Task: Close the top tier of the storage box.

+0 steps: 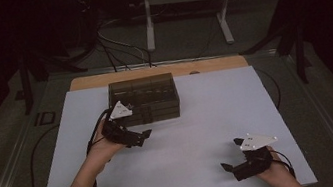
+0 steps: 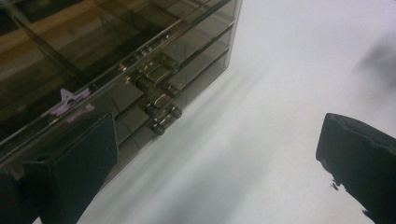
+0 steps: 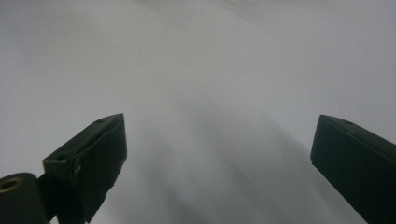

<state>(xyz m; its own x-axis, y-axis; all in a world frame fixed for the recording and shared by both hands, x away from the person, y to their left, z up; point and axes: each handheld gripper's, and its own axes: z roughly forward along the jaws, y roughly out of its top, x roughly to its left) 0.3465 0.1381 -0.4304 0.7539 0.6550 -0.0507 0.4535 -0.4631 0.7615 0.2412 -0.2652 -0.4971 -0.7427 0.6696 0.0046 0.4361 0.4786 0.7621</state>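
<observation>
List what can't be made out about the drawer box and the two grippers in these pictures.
- Drawer box contents: high view too dark and small; left gripper view shows tinted, reflective walls.
- Drawer handles: their count is unclear, as the left gripper jaw covers the box's near end.
- Right gripper: its view is blurred white table, so the gap above the table is unclear.
</observation>
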